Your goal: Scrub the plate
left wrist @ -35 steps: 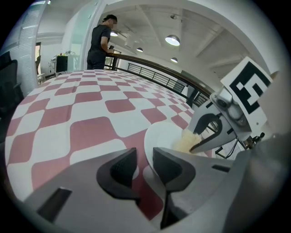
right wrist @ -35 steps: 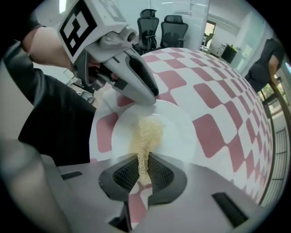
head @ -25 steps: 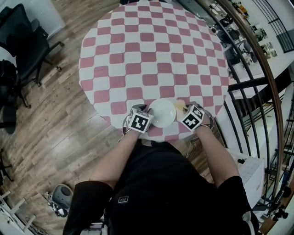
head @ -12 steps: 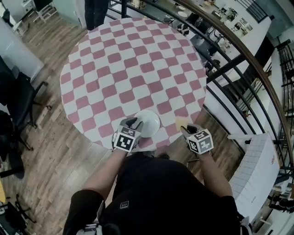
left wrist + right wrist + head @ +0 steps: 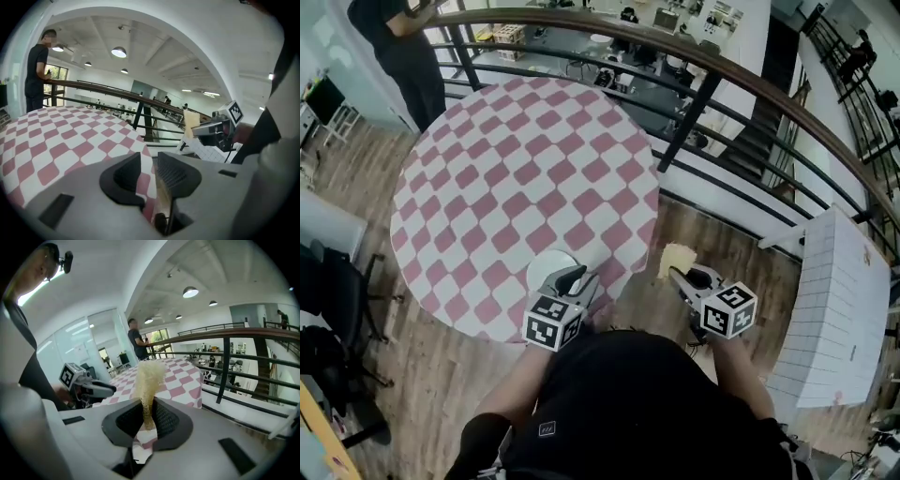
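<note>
- the left gripper (image 5: 579, 277) has its jaws parted with a narrow gap; only the checked cloth shows through that gap, and nothing is gripped.
- the right gripper (image 5: 678, 277) is clenched on a pale yellow scrub pad (image 5: 677, 259); in the right gripper view the pad stands upright from between the jaws, its frayed top spreading above them.
- the white plate (image 5: 546, 267) lies on the round table (image 5: 525, 159), near the edge closest to the person holding the grippers. the left gripper covers the plate's right side in the head view, and whether it touches the plate cannot be told.
- the table has a pink and white checked cloth, with nothing but the plate seen on it.
- the right gripper and its pad are off to the right of the table's edge, over the wooden floor (image 5: 712, 234), well apart from the plate.
- each gripper shows in the other's view, held level with it, the two cubes with square markers facing up.
- a dark railing (image 5: 694, 94) curves behind the table, and a person in dark clothes (image 5: 403, 47) stands beside it at the far left.
</note>
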`<state>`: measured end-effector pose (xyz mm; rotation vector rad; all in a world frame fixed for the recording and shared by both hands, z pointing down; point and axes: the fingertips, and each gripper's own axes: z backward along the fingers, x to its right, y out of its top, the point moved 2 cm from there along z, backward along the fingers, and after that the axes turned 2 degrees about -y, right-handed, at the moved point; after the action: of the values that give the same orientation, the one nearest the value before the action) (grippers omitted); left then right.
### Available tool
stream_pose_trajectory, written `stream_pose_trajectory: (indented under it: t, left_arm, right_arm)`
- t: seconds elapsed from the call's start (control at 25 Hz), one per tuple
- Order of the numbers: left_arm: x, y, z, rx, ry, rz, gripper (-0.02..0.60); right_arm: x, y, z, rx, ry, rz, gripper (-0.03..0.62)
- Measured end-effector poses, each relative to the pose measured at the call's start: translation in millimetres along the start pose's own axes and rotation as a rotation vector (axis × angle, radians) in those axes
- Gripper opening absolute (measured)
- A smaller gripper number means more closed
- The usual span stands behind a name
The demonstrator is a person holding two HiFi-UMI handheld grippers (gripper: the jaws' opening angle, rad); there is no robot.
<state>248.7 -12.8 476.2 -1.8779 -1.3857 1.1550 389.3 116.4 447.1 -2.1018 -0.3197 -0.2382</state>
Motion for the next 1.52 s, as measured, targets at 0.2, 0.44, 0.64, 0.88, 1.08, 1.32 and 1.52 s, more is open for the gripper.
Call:
stream_pose_trajectory:
  t: [0.2,0.44,0.64,0.88,1.08,1.32,1.52]
  left_arm:
    - [54.0,38.1,-3.1,0.093,-0.08,-0.05,0.117]
    - [104.8,105.7,11.5,0.226,-0.138,-0.153,0.109]
    - [138.2,139.0,32.1,0.315,-0.163,-0.227,0.083]
    - [163.0,157.6,47.0,0.368,-0.156,-0.274,0.026]
    - [172.1,167.8,56.9,0.422,-0.144,-0.284,0.006]
    - [172.5,161.8,60.8,0.415,-0.129,-0.281,0.006]
    - [170.8,161.3,63.5,0.42,-0.121,-0.263,0.006]
  right_arm:
    - [-12.8,23.8,51.6,0.183,0.04,-0.03,0.049]
    - [-29.6,75.7,108.7,0.375,0.065,0.002,0.049]
    - [-53.3,109.3,148.5,0.505,0.085,0.086,0.049]
    - [-72.9,127.5,173.2,0.573,0.107,0.174,0.048]
    - [-83.3,127.9,172.9,0.575,0.138,0.194,0.048]
    - [-90.5,125.5,168.8,0.564,0.164,0.193,0.048]
    - [-90.9,125.6,166.6,0.56,0.169,0.187,0.048]
